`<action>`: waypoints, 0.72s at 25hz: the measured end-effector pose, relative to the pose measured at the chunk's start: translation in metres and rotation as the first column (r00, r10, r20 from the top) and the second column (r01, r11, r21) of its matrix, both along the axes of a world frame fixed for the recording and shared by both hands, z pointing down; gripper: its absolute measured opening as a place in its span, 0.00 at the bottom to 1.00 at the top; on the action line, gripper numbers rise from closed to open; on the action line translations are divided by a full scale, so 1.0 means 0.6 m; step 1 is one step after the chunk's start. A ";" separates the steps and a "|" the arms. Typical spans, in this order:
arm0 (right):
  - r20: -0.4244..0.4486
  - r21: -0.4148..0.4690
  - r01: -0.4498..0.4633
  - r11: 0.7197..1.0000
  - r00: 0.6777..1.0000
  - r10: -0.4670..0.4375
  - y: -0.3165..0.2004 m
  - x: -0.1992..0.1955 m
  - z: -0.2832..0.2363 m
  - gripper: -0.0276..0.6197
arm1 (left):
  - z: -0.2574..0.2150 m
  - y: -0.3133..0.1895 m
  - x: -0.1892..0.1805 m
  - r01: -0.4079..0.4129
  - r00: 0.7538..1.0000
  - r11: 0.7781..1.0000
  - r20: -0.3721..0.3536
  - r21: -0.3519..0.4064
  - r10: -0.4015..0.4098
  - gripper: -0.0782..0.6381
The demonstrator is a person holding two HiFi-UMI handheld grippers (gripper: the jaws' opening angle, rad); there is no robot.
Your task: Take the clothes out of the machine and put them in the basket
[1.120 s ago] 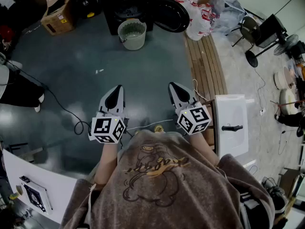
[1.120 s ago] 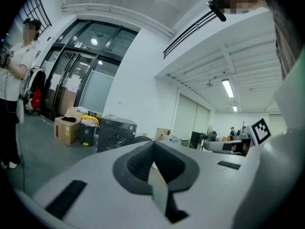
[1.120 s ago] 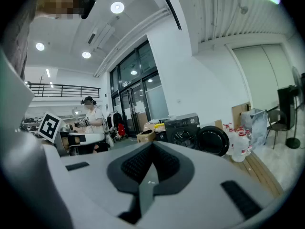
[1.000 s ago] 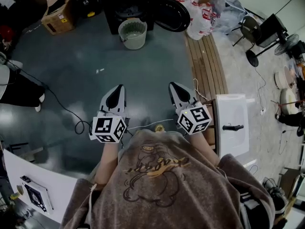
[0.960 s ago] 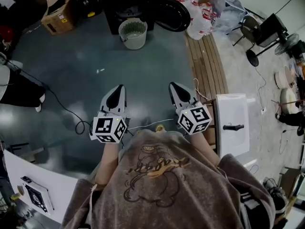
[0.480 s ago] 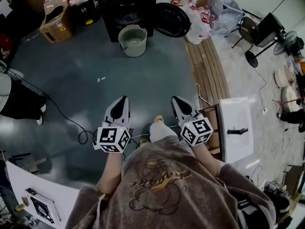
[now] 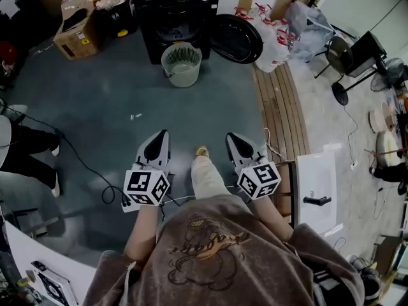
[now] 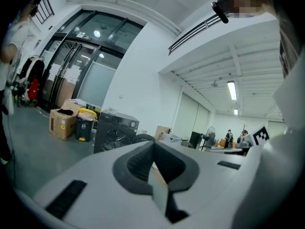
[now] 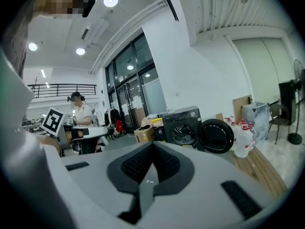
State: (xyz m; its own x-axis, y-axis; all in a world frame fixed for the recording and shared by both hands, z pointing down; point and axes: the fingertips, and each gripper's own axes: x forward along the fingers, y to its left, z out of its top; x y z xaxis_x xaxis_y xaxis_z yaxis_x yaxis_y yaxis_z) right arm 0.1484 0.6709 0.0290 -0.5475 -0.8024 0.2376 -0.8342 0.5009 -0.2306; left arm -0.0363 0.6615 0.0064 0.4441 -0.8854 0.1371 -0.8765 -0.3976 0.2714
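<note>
The black washing machine point(image 7: 178, 11) stands at the far end of the floor with its round door point(image 7: 236, 38) swung open to the right. A pale green slatted basket point(image 7: 182, 64) sits on the floor right in front of it. I cannot see any clothes inside the drum from here. My left gripper point(image 7: 162, 134) and right gripper point(image 7: 231, 137) are held side by side at waist height, far short of the machine, both shut and empty. The left gripper view shows the machine point(image 8: 116, 130) beyond the closed jaws. The right gripper view shows the machine point(image 9: 181, 125) and its door point(image 9: 217, 136).
A cardboard box point(image 7: 76, 27) and a yellow-lidded bin point(image 7: 113, 5) stand left of the machine, white bags point(image 7: 274, 34) to its right. Wooden slats point(image 7: 280, 101) and a white cabinet point(image 7: 317, 183) line the right side. A cable point(image 7: 89, 152) crosses the floor near a bystander's legs point(image 7: 25, 148).
The machine and basket have slid lower and nearer in the head view as the person walks forward. A leg now shows between the grippers. Both stay shut.
</note>
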 end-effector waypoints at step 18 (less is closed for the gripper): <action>0.008 0.018 0.062 0.998 0.998 -0.062 -0.462 0.018 -0.044 0.04 | -0.040 -0.434 0.009 0.063 0.998 0.998 0.005 0.003 -0.063 0.12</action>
State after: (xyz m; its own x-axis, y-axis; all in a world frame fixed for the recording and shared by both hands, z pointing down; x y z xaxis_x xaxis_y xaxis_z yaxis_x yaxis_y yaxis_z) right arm 0.1590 0.3940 0.0024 -0.5984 -0.7708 0.2186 -0.7994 0.5560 -0.2279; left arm -0.0307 0.4011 -0.0176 0.3869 -0.9120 0.1362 -0.9011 -0.3425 0.2661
